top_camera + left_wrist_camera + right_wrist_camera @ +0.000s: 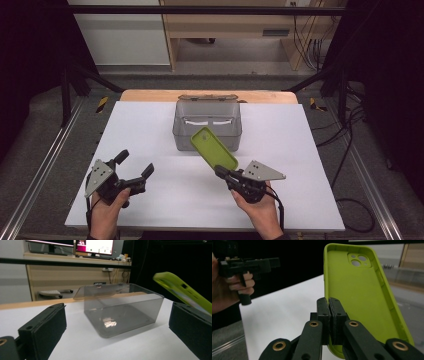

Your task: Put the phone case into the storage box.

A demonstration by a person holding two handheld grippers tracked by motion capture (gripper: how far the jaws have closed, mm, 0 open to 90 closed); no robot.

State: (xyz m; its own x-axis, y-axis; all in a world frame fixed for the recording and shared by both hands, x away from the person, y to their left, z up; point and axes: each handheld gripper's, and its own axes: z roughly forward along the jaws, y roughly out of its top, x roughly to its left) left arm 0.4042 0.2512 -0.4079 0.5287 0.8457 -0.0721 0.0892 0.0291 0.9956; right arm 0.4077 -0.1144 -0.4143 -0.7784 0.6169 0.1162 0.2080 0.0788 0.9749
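Right claw (220, 171) pinching the green phone case (214, 148) beside the clear box (207, 131); left claw (135, 163) spread.

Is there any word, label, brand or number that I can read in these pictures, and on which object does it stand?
None can be read.
Monitor screen behind the table: coloured content, too blurred to read.
Green phone case: plain, no print visible.
Clear plastic box: no legible label.
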